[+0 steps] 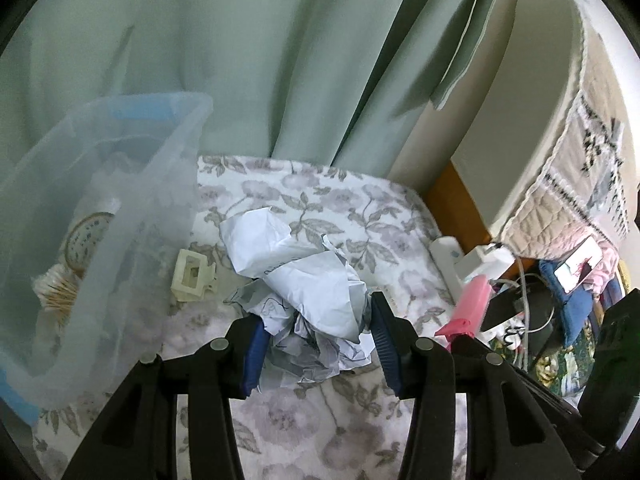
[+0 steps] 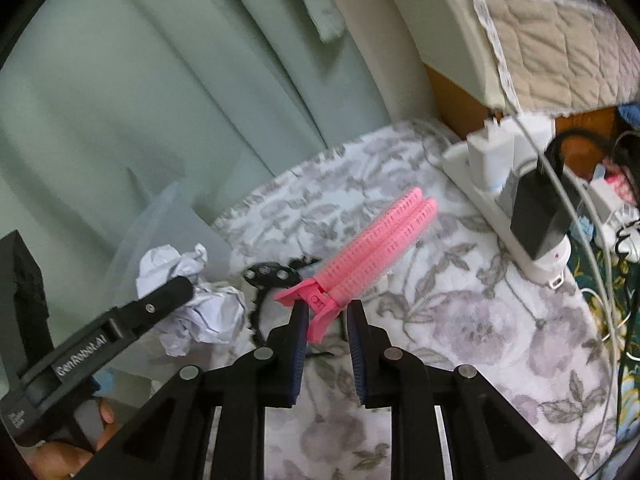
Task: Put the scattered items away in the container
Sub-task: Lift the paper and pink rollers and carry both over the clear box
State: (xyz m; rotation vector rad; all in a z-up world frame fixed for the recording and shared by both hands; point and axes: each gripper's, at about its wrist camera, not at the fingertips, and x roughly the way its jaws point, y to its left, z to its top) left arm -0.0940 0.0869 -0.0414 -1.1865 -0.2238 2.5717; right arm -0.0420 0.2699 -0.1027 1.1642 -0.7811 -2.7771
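A clear plastic container (image 1: 132,184) stands at the left on the floral cloth, with cotton swabs and a round tin inside. My left gripper (image 1: 316,328) is shut on a crumpled white paper ball (image 1: 308,280), its blue pads pressing both sides. A cream hair claw clip (image 1: 192,276) lies between the paper and the container. My right gripper (image 2: 328,316) has its jaws around the hinge end of a pink hair roller clip (image 2: 376,240), which lies on the cloth; I cannot tell whether the pads touch it. A black hair clip (image 2: 272,276) lies just left of it.
A white power strip (image 2: 508,184) with chargers and cables runs along the right edge of the cloth. Green curtains (image 1: 260,60) hang behind. A phone (image 1: 576,268) and clutter lie at the far right. The left gripper's arm (image 2: 100,332) shows in the right wrist view.
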